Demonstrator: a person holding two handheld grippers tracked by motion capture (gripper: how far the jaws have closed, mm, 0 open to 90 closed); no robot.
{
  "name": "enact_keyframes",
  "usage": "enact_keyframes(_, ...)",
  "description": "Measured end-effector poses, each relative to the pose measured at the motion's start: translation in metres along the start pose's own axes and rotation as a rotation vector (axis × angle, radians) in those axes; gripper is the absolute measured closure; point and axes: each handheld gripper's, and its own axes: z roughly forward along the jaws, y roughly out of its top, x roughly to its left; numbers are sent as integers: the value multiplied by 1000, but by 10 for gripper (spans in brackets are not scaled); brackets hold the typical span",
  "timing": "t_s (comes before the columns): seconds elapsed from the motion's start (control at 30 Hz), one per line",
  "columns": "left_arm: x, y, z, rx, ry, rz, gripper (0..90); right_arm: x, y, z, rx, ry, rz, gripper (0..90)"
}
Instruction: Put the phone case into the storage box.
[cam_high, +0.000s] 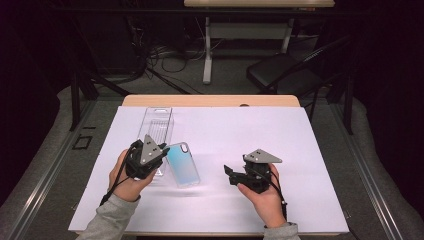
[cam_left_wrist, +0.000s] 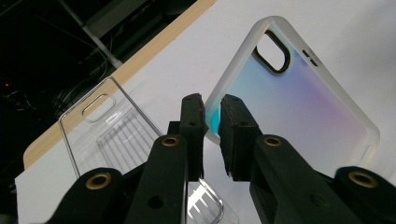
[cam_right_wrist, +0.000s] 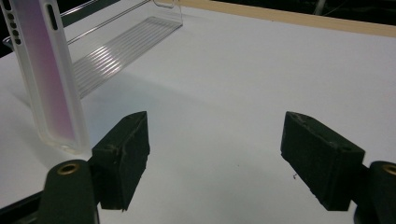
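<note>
On the left of the white worktop (cam_high: 300, 150) lies the clear tray (cam_high: 156, 124), its slot empty, presumably the packaging the case (cam_high: 182, 164) came out of. Just right of it the left gripper (cam_high: 161, 148) has its fingers (cam_left_wrist: 192, 122) clenched on the frosted rim of the case — a pinch at one long edge, likely to steady it or tip it up off the sheet. Well apart on the right, the right gripper (cam_high: 227, 171) waits with fingers (cam_right_wrist: 122, 156) released, grasping nothing — seemingly ready to take the case's free side.
</note>
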Motion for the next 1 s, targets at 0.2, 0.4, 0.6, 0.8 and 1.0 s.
enact_keyframes(0.2, 6, -1, -2, -2, -3, -45, 805, 0, -1, 1, 5, 1, 3, 240)
enact_keyframes(0.4, 13, -2, -6, -11, 18, -54, 804, -2, -4, 1, 12, 3, 12, 245)
enact_keyframes(0.6, 18, -4, -9, -14, 33, -74, 804, -2, -5, 2, 12, 6, 14, 248)
enact_keyframes(0.8, 24, -6, -11, -16, 29, -88, 805, -3, -5, 2, 9, 3, 10, 251)
enact_keyframes(1.0, 30, -8, -13, -18, 37, -97, 805, -4, -5, 1, 9, -4, 4, 252)
